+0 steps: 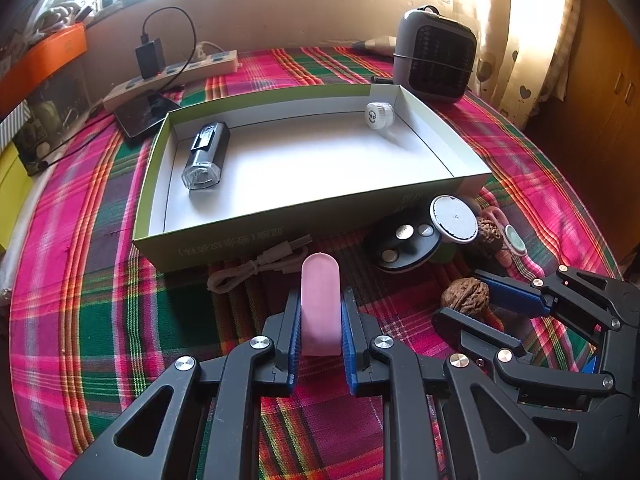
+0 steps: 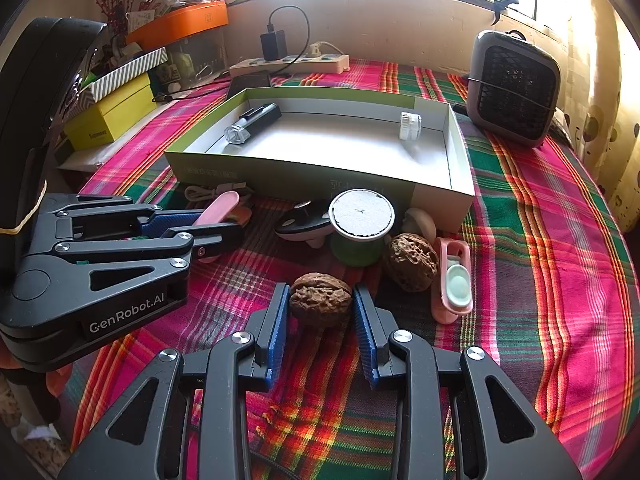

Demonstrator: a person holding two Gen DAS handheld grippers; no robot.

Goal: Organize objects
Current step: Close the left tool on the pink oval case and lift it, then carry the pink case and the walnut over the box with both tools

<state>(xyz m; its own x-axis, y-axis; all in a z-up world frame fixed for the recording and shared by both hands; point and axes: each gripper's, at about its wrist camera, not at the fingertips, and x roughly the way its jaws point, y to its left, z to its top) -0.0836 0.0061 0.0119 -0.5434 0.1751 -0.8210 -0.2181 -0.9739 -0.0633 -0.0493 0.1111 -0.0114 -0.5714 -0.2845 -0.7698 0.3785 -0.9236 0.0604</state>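
My left gripper (image 1: 321, 294) is shut on a flat pink oblong piece (image 1: 320, 304), held just above the plaid cloth in front of the green box (image 1: 240, 240). In the right wrist view that left gripper (image 2: 208, 224) and the pink piece (image 2: 222, 204) show at the left. My right gripper (image 2: 321, 292) is shut on a brown walnut (image 2: 320, 298) resting on the cloth. The box is white inside and holds a black flashlight (image 1: 206, 156) and a white round cap (image 1: 379, 114).
Before the box lie a white USB cable (image 1: 256, 266), a black disc with button cells (image 1: 406, 246), a white-lidded green spool (image 2: 360, 220), a second walnut (image 2: 410, 262) and a pink clip (image 2: 454, 280). A grey heater (image 1: 434, 60), power strip (image 1: 172, 76) and phone (image 1: 146, 114) stand behind.
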